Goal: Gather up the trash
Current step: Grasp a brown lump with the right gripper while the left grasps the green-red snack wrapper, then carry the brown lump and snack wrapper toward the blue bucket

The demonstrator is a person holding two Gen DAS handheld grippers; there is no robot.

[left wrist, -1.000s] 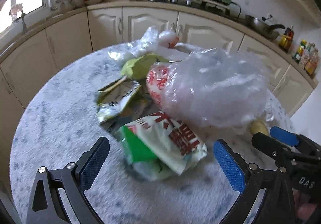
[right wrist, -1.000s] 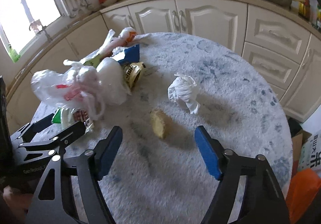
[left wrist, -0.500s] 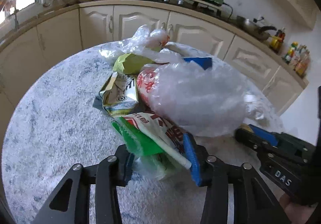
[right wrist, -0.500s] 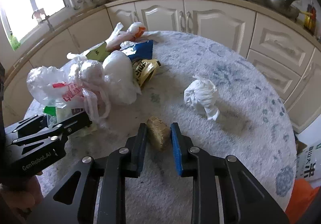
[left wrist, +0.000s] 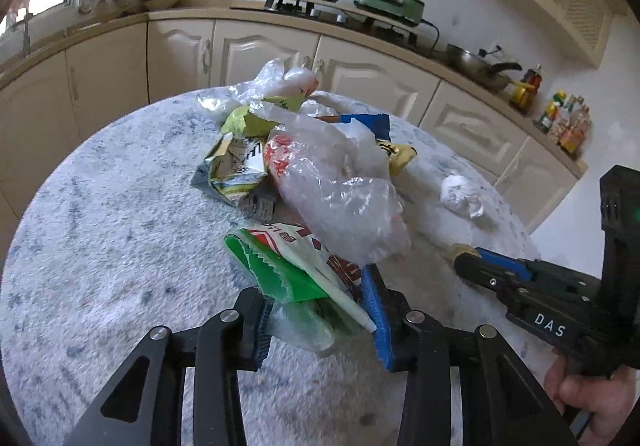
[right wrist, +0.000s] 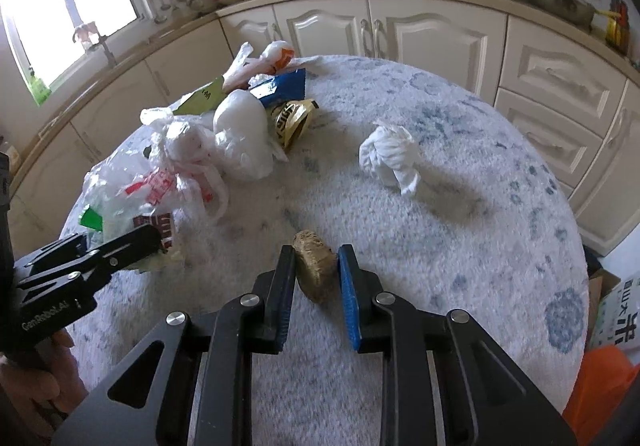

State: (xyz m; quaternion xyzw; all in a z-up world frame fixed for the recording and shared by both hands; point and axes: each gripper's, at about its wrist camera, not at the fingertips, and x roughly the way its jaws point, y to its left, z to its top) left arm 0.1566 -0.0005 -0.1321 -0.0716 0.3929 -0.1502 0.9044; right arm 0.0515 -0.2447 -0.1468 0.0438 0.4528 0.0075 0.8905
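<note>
Currently the right gripper point(right wrist: 316, 270) is clamping a small brown ridged lump of food scrap point(right wrist: 314, 266) between its blue pads, the lump's long axis running away from the camera, far end poking past the fingertips; it is sitting on the round white blue-speckled tablecloth point(right wrist: 460, 246). Left gripper point(left wrist: 316, 310) jaws are closing on a green-and-white printed plastic wrapper point(left wrist: 296, 266), pads pressing its near end, the wrapper pointing up-left toward the pile. Behind it a crumpled clear plastic bag with red print point(left wrist: 336, 190) is lying over other wrappers; contents hard to make out through the film. Further back: a yellow-green foil packet point(left wrist: 236, 170), a blue packet point(left wrist: 372, 124), a gold wrapper point(left wrist: 400, 158), partly buried. A crumpled white tissue ball point(right wrist: 390, 158) is sitting apart to the right. Orange bag point(right wrist: 600, 386) cut off at the frame's lower right edge. A hand point(left wrist: 588, 394) is gripping the right tool's handle, mostly cropped.
</note>
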